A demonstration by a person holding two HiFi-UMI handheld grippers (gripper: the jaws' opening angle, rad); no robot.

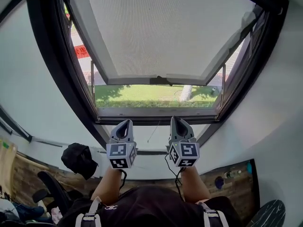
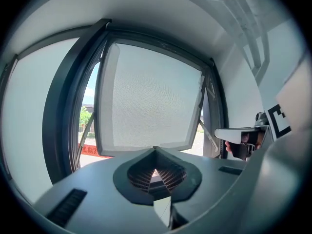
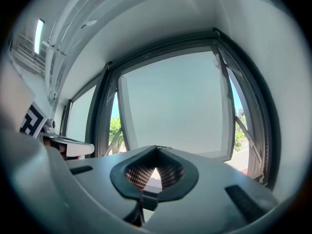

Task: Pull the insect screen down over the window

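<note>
The dark-framed window [image 1: 61,79] stands open, its sash [image 1: 161,32] swung outward from the top. The sash has a pale, finely grained panel and a small dark handle [image 1: 163,80] on its bottom rail. No pulled-down screen covers the opening; grass shows through the gap below the sash. My left gripper [image 1: 126,125] and right gripper [image 1: 177,122] are side by side just below the sill, both shut and empty. In the left gripper view the left gripper [image 2: 155,151] faces the sash [image 2: 151,101]; the right gripper [image 3: 157,149] faces it too. A thin cord [image 1: 152,132] hangs between them.
A black bag [image 1: 78,159] lies on the ledge at lower left, with an office chair [image 1: 49,188] below it. White wall [image 1: 279,103] closes the right side. Small blue objects [image 1: 248,167] sit on the wooden floor at right.
</note>
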